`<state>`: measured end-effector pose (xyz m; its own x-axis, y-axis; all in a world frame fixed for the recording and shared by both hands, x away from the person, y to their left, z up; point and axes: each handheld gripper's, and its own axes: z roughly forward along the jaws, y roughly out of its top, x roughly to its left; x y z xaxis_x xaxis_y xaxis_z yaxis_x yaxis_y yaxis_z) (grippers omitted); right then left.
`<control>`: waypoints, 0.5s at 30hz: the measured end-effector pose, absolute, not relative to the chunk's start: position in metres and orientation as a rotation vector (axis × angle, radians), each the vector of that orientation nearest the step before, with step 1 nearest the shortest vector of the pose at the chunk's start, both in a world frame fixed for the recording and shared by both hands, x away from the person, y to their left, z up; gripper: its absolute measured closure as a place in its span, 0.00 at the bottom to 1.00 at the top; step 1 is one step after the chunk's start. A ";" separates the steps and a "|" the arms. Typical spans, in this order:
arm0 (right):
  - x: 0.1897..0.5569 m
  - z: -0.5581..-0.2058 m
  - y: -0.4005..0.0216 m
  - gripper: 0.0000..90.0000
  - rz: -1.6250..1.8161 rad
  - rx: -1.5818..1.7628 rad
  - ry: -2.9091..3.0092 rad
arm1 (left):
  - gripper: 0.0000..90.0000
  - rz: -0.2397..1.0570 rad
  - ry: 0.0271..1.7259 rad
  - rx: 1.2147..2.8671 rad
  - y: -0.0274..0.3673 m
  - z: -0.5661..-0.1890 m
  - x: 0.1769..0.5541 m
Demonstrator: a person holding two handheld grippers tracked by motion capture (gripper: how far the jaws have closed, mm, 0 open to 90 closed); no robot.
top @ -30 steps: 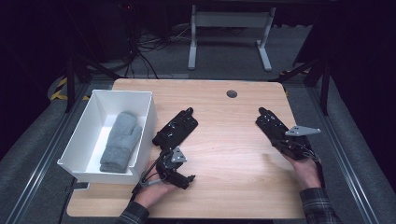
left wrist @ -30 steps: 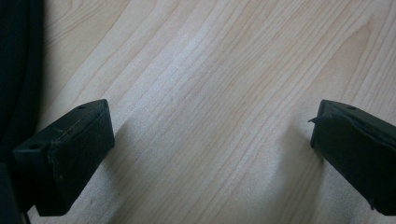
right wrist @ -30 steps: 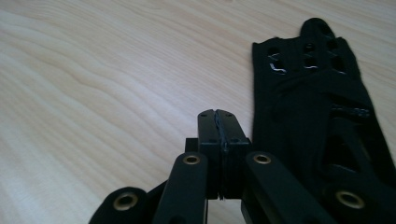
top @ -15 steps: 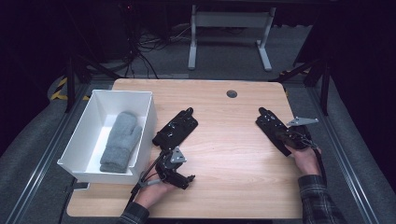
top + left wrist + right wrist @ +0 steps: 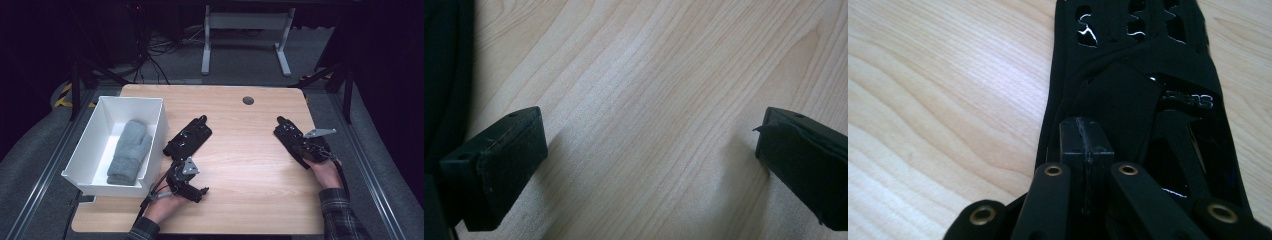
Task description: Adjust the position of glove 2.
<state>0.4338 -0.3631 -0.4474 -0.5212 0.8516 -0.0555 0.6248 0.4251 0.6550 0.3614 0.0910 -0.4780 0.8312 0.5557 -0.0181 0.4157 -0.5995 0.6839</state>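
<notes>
Two black gloves lie flat on the wooden table [image 5: 240, 170]. On the right-hand glove [image 5: 289, 134] [image 5: 1128, 55] rests my right gripper [image 5: 298, 144] [image 5: 1086, 131]. Its jaws are closed together on the wrist part, where the fabric folds up against the tips. The other black glove [image 5: 189, 139] lies left of the middle. Just in front of that glove, my left gripper [image 5: 189, 186] [image 5: 649, 155] is held low over bare wood. Its jaws stand wide apart with nothing between them. The glove's dark edge [image 5: 444, 60] shows at the far left of the left gripper view.
A white bin [image 5: 95, 150] stands at the table's left edge with a grey mitten [image 5: 127, 150] inside. A round cable hole [image 5: 248, 100] sits near the far edge. Bare wood stretches between the two gloves. A white desk frame [image 5: 245, 30] stands on the floor beyond.
My right hand has slid a little forward and sunk lower onto the right-hand glove. The glove's fingertip end has stayed where it was. The left hand has kept still.
</notes>
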 end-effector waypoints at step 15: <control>0.413 -0.446 -0.336 1.00 0.830 1.141 2.438 | 0.01 0.253 0.707 2.297 0.091 -0.478 0.361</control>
<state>0.4128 -0.3363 -0.4457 -0.6280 0.7770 -0.0435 0.5891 0.5111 0.6259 0.3615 0.0910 -0.4780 0.8310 0.5560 -0.0198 0.4170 -0.5989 0.6837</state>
